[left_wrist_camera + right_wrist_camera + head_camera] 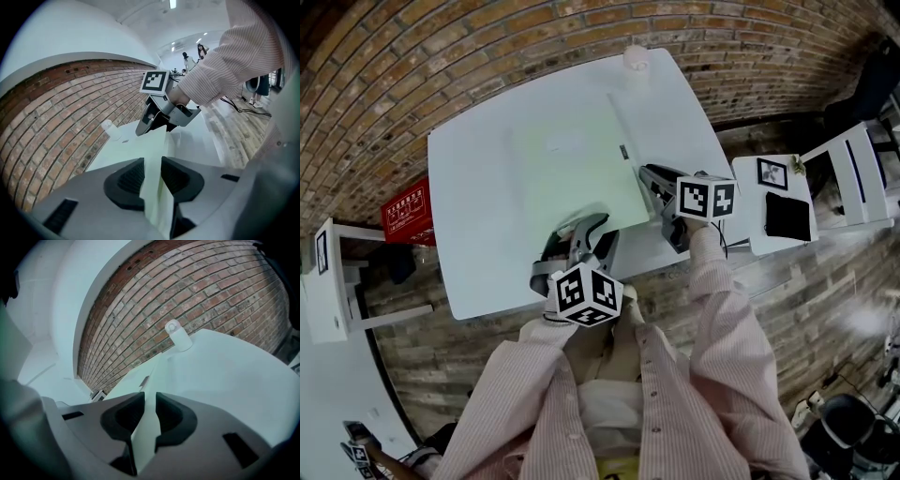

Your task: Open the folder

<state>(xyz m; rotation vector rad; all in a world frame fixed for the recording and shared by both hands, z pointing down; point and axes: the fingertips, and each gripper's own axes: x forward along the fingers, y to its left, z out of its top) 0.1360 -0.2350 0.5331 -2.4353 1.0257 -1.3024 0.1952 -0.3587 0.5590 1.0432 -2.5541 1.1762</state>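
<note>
A pale green folder (572, 169) lies flat on the white table (478, 234), reaching its near edge. The left gripper (586, 225) clamps the folder's near edge, seemingly the top cover, to lift it. The right gripper (649, 180) pinches its right edge, likely steadying it.

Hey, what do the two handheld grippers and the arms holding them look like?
The left gripper and right gripper have grey bodies and black ribbed fingers. Each carries a white cube printed with black square markers. The sleeves are pink-and-white pinstriped shirt fabric.
</note>
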